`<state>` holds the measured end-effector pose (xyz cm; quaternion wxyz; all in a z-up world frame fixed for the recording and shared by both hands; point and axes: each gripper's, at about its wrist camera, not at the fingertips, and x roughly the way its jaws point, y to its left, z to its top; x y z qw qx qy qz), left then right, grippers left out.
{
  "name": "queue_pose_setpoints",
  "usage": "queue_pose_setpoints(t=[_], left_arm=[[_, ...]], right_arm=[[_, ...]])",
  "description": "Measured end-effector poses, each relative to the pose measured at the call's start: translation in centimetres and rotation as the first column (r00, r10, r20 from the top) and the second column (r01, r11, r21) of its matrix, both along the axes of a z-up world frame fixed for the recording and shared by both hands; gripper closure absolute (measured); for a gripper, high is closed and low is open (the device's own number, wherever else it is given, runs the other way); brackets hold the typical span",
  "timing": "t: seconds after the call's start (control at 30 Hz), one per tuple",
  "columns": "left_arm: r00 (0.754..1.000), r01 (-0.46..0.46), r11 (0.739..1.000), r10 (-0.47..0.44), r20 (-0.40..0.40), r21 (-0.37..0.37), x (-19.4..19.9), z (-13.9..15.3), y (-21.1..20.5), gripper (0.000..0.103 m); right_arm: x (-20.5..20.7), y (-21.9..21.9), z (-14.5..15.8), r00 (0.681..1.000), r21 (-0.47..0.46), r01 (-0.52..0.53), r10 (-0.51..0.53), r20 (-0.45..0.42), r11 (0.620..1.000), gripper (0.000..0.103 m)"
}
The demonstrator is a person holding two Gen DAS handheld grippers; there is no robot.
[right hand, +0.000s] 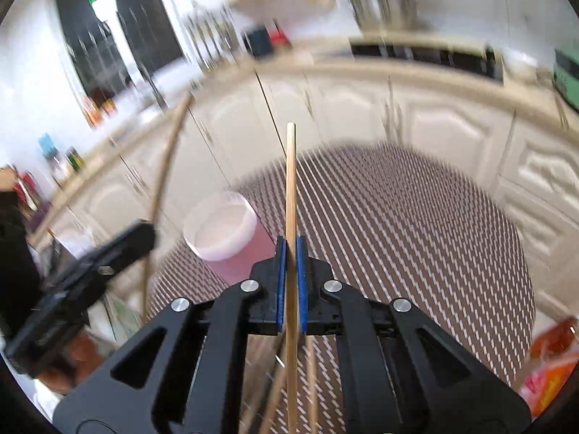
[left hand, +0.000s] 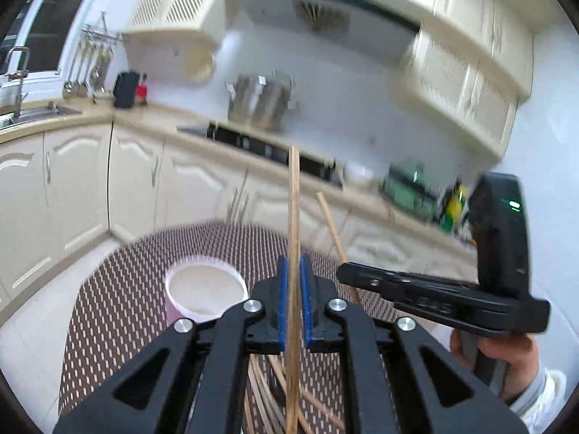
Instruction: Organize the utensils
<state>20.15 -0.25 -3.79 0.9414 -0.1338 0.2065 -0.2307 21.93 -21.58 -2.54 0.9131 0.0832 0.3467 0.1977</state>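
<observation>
left gripper point(left hand: 294, 264) clamps one wooden chopstick point(left hand: 294, 195) pointing up and forward — right gripper point(right hand: 290, 249) grips another chopstick point(right hand: 290, 181) likewise. pink cup point(right hand: 226, 233) stands on the patterned table point(right hand: 416, 235) just ahead, loose chopsticks point(left hand: 267, 390) below.

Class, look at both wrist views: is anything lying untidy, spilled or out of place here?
Yes. Loose chopsticks lie crisscrossed in a heap on the mat, not in the cup, which stands upright and looks empty. Each gripper, left and right, grips a single chopstick. Nothing looks spilled or broken.
</observation>
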Motion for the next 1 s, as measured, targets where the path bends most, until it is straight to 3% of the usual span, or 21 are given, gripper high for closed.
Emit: queue_pose_setpoints(t=[0.1,0.27,0.47,0.8,1.0], left_arm=[[0.995,-0.058,0.998,0.061,0.082,-0.036,0.7,1.1,1.0,0.096],[0.971,-0.132,0.988,0.146,0.192,-0.082,1.7,2.4,2.3,0.096],[0.916,-0.203,0.969,0.238,0.324,-0.139,3.4,3.0,2.9,0.096],[0.854,-0.277,0.942,0.332,0.4,-0.19,5.7,2.2,3.4,0.096],[0.864,-0.29,0.941,0.337,0.375,-0.176,6.8,0.4,3.4,0.096]], right_arm=[[0.0,1.0,2.5,0.991,0.067,-0.028,0.019,0.133,0.997,0.097],[1.7,3.6,4.0,0.965,0.115,-0.047,0.015,0.261,0.992,0.097],[3.8,5.1,3.9,0.935,0.204,-0.04,-0.036,0.353,0.978,0.097],[5.5,5.1,2.8,0.895,0.252,-0.007,-0.107,0.434,0.968,0.097],[6.5,5.2,0.8,0.899,0.242,0.013,-0.117,0.422,0.97,0.097]])
